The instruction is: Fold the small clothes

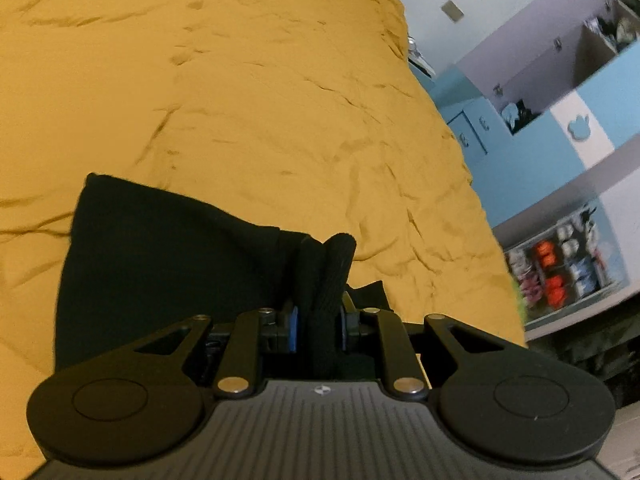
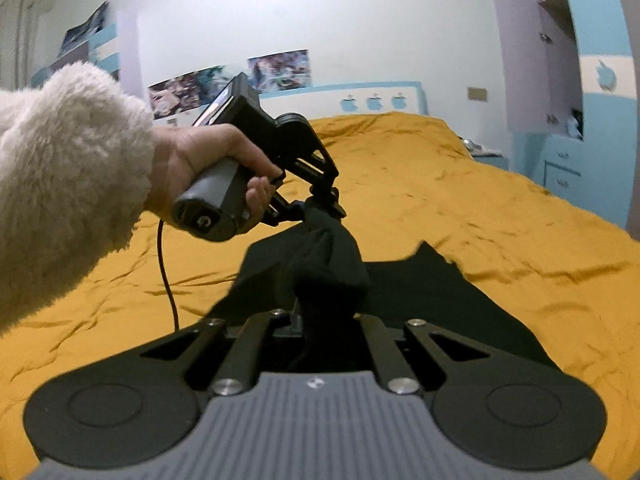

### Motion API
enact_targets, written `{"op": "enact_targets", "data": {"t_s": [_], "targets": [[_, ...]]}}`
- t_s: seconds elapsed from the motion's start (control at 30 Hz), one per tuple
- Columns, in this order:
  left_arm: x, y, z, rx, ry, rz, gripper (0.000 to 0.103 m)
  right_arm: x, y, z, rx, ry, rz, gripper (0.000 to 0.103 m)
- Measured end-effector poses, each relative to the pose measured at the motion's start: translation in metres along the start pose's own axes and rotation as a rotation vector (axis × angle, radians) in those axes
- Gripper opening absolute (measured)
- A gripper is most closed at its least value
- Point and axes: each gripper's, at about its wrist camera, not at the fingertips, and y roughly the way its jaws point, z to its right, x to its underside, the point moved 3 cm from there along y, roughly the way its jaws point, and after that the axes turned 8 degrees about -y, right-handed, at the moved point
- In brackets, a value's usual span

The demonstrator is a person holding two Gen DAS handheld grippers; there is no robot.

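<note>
A small black garment (image 1: pixel 160 260) hangs above the yellow bedspread (image 1: pixel 260 80). My left gripper (image 1: pixel 318 320) is shut on a bunched ribbed edge of it, which sticks up between the blue pads (image 1: pixel 293 328). In the right wrist view the same black garment (image 2: pixel 420 292) stretches between both tools, its lower part draped on the bedspread (image 2: pixel 480 208). My right gripper (image 2: pixel 320 312) is shut on a bunched fold of it. Further ahead, a hand (image 2: pixel 208 160) in a fluffy white sleeve (image 2: pixel 68 168) holds the left gripper (image 2: pixel 322 210), clamped on the cloth's far end.
The bed fills most of both views, with a blue and white headboard (image 2: pixel 360 98) at its far end. Blue and lilac cupboards (image 2: pixel 560 60) and shelves with small items (image 1: pixel 560 272) stand along the right side. A black cable (image 2: pixel 166 272) dangles from the left tool.
</note>
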Motion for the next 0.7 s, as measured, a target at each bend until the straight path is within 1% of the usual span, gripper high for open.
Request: {"op": "enact_targets", "data": {"t_s": [0.13,0.23,0.4,0.53,0.7], "targets": [[0.006,0.018,0.014,0.009,-0.002,-0.017,0.02,0.009,0.006,0.024,0.047,0.041,-0.001,0.0],[0.01,0.031,0.031,0.009,0.029,-0.036,0.02,0.019,0.006,0.043,0.092,0.089,-0.013,0.0],[0.022,0.057,0.052,-0.004,0.059,-0.067,0.02,0.028,0.004,0.076,0.137,0.159,-0.026,0.0],[0.031,0.073,0.059,-0.022,0.073,-0.087,0.02,0.037,0.009,0.092,0.153,0.202,-0.058,0.0],[0.036,0.079,0.063,-0.048,0.085,-0.087,0.02,0.043,0.013,0.105,0.148,0.26,-0.071,0.0]]}}
